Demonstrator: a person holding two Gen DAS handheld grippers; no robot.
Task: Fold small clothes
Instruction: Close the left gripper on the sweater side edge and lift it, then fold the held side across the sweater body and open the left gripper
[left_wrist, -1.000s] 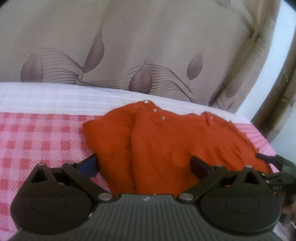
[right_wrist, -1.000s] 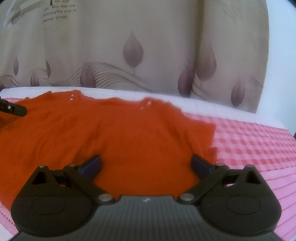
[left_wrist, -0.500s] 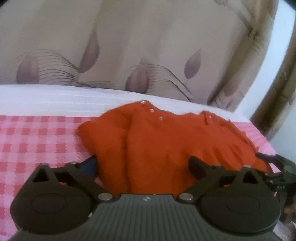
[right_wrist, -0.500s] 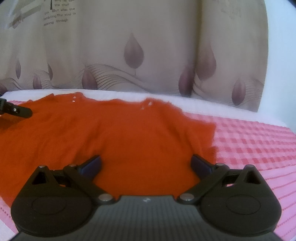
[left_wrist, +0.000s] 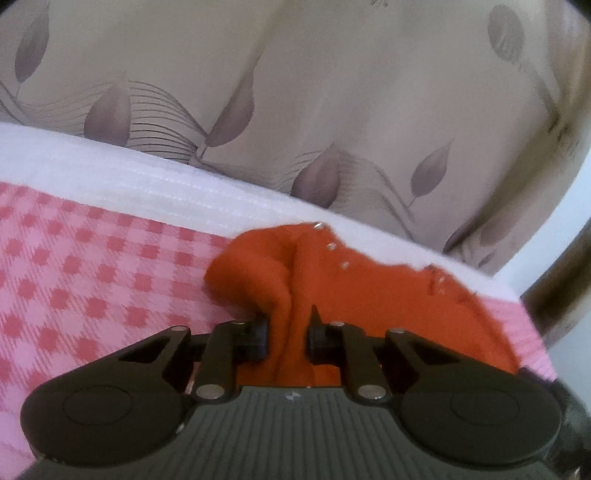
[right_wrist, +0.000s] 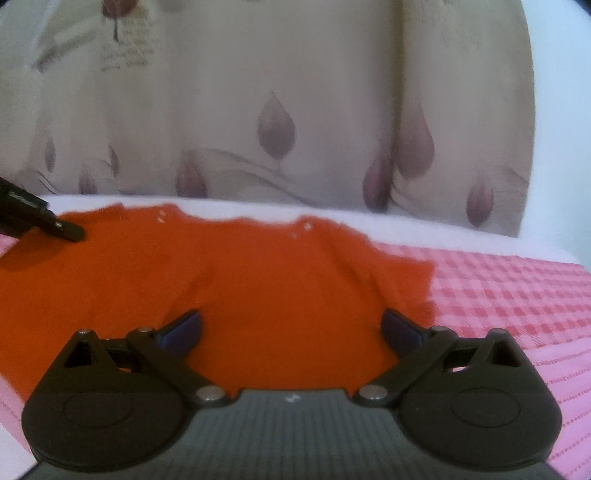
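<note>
Your left gripper (left_wrist: 287, 338) has just been closing, and its own camera shows the two pads pinching a raised fold of the orange shirt (left_wrist: 369, 299); the right wrist camera does not show this grip, only a dark tip of that tool (right_wrist: 55, 227) over the shirt's left part. Your right gripper (right_wrist: 291, 330) stands wide open, its pads apart above the lower part of the shirt (right_wrist: 266, 295), with nothing pressed between them. The shirt lies on the pink checked cloth (left_wrist: 85, 288), close to the cloth's white far border and in front of the leaf-pattern curtain (left_wrist: 332, 92). It is plain orange, with small pale snaps at the neckline, flat in the right view and bunched up on its left side in the left view. Its near hem is hidden behind the gripper bodies, and both views are blurred.
</note>
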